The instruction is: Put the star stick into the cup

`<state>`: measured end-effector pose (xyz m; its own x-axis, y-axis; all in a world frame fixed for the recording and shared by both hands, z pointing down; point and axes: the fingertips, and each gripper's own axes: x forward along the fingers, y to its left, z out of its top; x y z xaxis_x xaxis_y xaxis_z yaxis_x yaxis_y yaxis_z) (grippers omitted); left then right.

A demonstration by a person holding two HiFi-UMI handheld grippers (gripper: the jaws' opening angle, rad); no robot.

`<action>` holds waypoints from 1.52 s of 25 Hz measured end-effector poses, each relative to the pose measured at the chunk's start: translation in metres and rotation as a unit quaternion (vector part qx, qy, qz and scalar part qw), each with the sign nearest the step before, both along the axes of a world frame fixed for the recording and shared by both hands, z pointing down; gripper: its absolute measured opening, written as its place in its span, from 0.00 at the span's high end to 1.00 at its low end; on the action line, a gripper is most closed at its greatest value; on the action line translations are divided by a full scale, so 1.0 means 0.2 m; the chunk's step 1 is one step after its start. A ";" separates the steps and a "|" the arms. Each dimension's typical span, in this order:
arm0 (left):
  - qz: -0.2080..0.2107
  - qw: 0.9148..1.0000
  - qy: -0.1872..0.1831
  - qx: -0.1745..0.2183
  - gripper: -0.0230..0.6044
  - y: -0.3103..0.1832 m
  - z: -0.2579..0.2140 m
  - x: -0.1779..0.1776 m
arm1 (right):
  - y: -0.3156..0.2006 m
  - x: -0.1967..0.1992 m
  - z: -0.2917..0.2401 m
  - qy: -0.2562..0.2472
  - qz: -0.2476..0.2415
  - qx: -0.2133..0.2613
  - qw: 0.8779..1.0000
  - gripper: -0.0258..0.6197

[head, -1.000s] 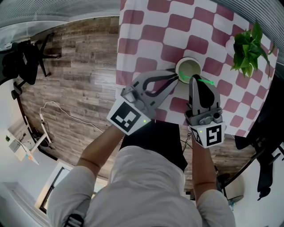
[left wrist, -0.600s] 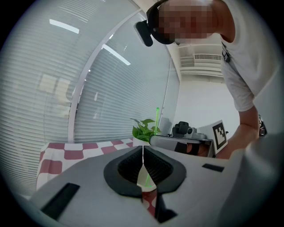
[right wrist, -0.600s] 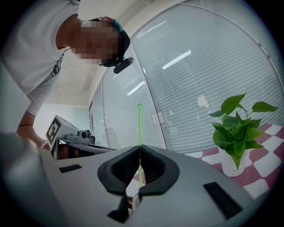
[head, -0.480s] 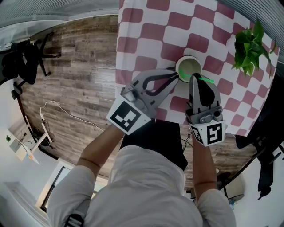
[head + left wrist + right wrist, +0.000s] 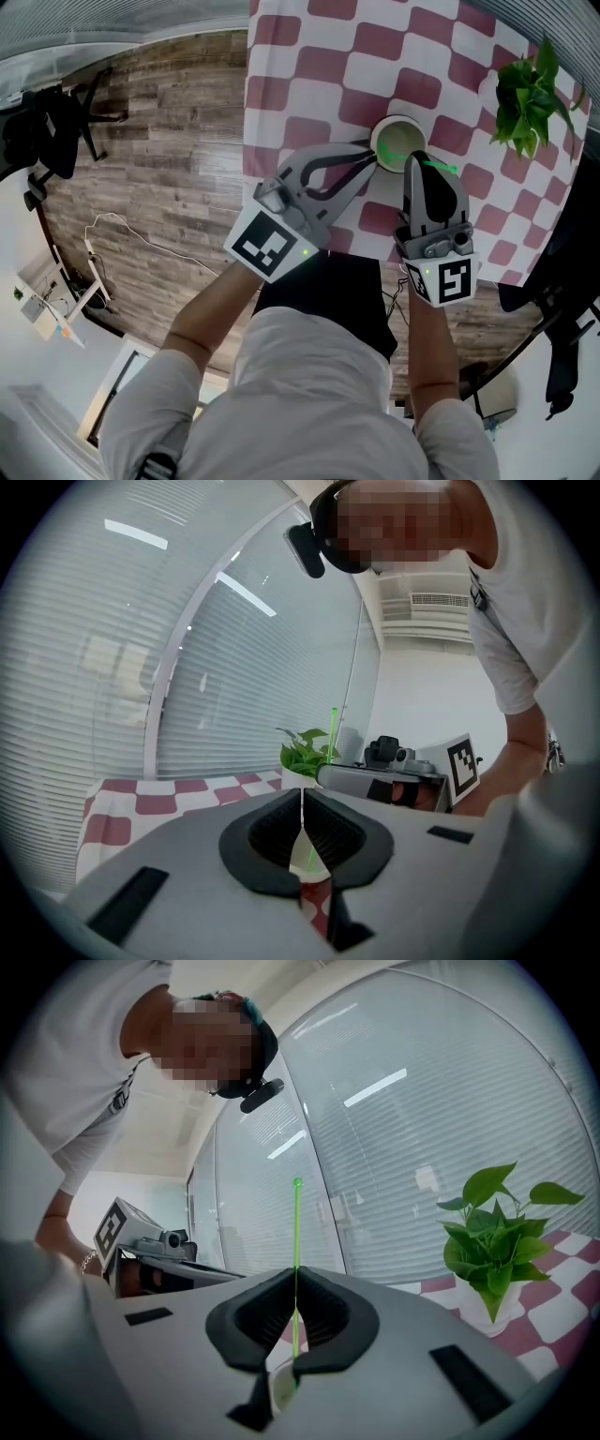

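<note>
Step in hand: lowering the star stick into the cup. As I judge it, the stick is at the mouth but not released.
Right hand-held gripper (image 5: pixel 295 1314): pressed together on the star stick (image 5: pixel 296 1232). The thin green stick stands upright through the pads, with a small knob high above them. Its lower end goes down toward the pale cup mouth just below. No view shows a star shape clearly.
Left hand-held gripper (image 5: pixel 302 819): the pads are closed together, it seems on the near rim of the cup (image 5: pixel 398 143), to steady it. I am not fully sure that the thin wall is between them.
Place of the things: the cup stands on the checked cloth of the bench (image 5: pixel 309 56), near the edge on the person's side. A potted plant (image 5: pixel 527 94) stands well apart, to the right.
How to do it well: hold the stick vertical and centred over the mouth. Lower it slowly until the lower end is well inside, and only then spread the right jaws.
Risk: the cup looks light and a sideways push may tip it. The left grip should let go last.
</note>
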<state>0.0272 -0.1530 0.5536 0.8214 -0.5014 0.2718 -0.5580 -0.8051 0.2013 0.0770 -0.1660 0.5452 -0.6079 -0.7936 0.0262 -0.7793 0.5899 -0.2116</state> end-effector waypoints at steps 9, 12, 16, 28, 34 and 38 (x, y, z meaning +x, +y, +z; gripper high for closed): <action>0.001 1.000 0.000 -0.002 0.90 0.00 0.01 0.00 | -0.03 0.04 0.02 0.013 0.012 -0.001 1.000 0.91; 0.003 1.000 0.000 -0.003 0.90 0.00 0.01 0.01 | -0.04 0.07 0.02 0.018 0.017 -0.002 1.000 0.91; 0.005 1.000 -0.001 -0.002 0.90 0.00 0.02 0.02 | -0.05 0.11 0.04 0.023 0.025 -0.003 0.999 0.91; 0.002 1.000 -0.003 -0.003 0.90 -0.01 0.03 0.01 | -0.09 0.17 0.08 0.036 0.037 -0.005 0.999 0.91; 0.000 1.000 -0.003 -0.002 0.90 -0.01 0.02 0.01 | -0.12 0.22 0.11 0.045 0.045 -0.008 0.998 0.91; -0.002 1.000 -0.004 -0.003 0.90 -0.01 0.03 0.01 | -0.13 0.25 0.13 0.049 0.050 -0.009 0.998 0.91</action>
